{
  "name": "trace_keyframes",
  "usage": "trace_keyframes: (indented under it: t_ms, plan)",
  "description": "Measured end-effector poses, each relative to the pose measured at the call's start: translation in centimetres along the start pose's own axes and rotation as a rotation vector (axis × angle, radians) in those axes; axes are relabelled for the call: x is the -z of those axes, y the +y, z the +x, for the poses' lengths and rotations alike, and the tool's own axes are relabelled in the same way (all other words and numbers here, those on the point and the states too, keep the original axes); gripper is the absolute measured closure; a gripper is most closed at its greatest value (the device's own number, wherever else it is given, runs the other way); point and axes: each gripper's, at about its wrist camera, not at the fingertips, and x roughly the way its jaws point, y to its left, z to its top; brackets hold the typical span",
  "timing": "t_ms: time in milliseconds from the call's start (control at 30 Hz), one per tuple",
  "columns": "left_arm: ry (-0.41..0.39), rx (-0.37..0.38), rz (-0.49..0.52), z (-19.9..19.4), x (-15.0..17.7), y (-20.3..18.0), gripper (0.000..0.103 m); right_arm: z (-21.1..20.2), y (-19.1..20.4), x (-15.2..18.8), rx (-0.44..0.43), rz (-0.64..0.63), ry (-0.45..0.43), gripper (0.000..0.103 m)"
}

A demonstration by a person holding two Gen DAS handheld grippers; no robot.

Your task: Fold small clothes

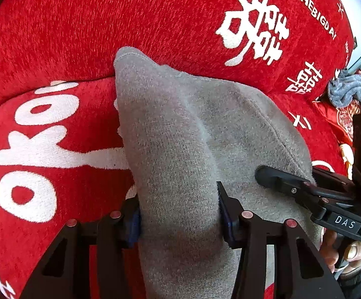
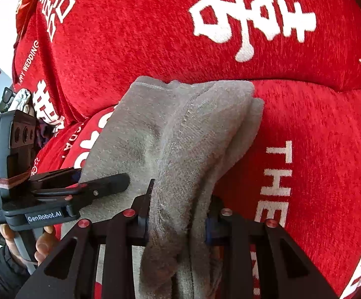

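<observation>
Gripping sock (image 1: 180, 137) in both: left gripper (image 1: 179, 220), right gripper (image 2: 176, 220) clamped; thick bunch may slip, spoiling my fold.

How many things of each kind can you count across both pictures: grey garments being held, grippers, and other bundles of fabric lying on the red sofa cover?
Grey garment, held: 1
Grippers: 2, left gripper, right gripper
Blue-grey fabric bundle: 1
Total: 4

The grey garment (image 1: 192, 149) draped across the red sofa seat (image 1: 43, 149), filling the space between and ahead of both grippers. The red backrest (image 1: 105, 25) rose close behind it, closing off the far side. Bare seat lay free to the left and to the right (image 2: 317, 149). A grey cloth heap (image 1: 349, 92) occupied the far right corner.
</observation>
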Motion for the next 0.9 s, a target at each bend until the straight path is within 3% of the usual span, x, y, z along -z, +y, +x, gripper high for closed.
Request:
trace_keyframes:
  t_ms: [900]
  plan:
    - [-0.074, -0.024, 0.000, -6.7, 5.6, -0.4, 0.052, -3.2, 6.7, 3.8, 0.025, -0.088, -0.037, 0.071]
